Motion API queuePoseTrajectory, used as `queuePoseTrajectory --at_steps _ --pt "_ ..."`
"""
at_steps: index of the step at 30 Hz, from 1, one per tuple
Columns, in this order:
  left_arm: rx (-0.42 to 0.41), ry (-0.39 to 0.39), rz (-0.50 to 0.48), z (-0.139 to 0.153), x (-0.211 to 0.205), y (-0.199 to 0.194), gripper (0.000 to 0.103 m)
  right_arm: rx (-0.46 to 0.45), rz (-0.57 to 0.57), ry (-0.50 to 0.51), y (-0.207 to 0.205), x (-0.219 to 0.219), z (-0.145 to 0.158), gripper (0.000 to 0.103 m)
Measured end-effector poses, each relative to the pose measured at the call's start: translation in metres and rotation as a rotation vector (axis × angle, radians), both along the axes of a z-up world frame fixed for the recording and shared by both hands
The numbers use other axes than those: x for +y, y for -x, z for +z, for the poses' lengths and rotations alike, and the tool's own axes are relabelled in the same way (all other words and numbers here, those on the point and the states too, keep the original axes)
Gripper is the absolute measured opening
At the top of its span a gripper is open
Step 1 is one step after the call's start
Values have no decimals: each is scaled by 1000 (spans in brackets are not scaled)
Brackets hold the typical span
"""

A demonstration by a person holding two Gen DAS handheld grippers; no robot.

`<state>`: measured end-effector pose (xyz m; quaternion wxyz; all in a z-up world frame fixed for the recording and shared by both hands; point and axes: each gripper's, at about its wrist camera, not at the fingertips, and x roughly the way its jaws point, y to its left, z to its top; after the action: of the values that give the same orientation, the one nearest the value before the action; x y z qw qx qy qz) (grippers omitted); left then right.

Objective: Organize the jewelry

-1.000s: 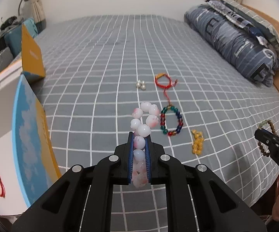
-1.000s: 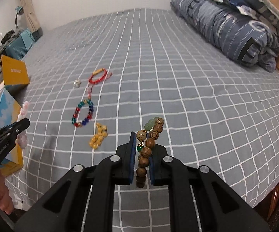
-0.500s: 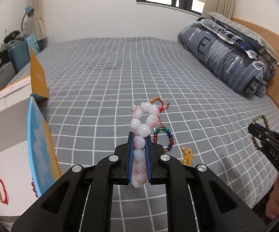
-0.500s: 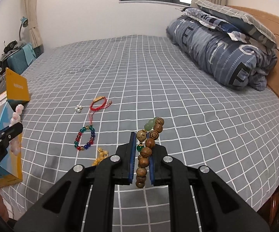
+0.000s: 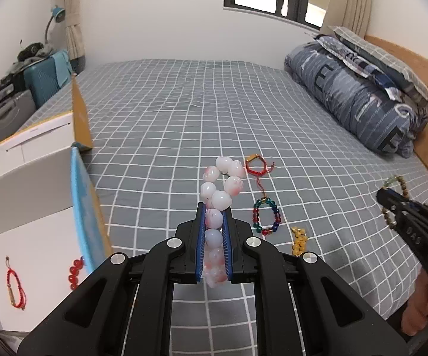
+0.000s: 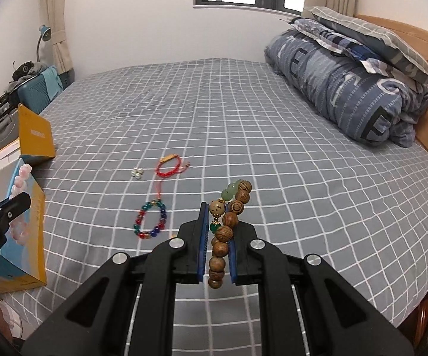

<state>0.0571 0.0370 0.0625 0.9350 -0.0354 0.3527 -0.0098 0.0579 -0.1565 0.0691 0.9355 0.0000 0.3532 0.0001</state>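
Left tongs (image 5: pixel 214 222): pinching a white-and-pink round-bead bracelet (image 5: pixel 220 190), lifted above the bed.
Right tongs (image 6: pixel 217 225): clamped on a brown wooden-bead bracelet with green beads (image 6: pixel 231 207), also up in the air.
Bed, grey checked sheet (image 6: pixel 243 118): red cord bracelet (image 6: pixel 171 166), multicoloured glass-bead bracelet (image 6: pixel 150 219), small pearl cluster (image 6: pixel 137 172), apart.
Open white box (image 5: pixel 36 237), left: holds a second red cord bracelet (image 5: pixel 14 284).
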Motion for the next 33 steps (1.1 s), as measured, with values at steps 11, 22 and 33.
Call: queuePoseTrajectory --at_steps 11,22,33 --pt "-42 -21 104 33 54 37 10 -2 90 5 -5 68 11 11" --pt "-33 -26 239 33 139 62 10 -12 219 -7 -2 159 20 11" --pt "-15 -14 392 35 224 100 10 -17 384 -38 13 257 23 10"
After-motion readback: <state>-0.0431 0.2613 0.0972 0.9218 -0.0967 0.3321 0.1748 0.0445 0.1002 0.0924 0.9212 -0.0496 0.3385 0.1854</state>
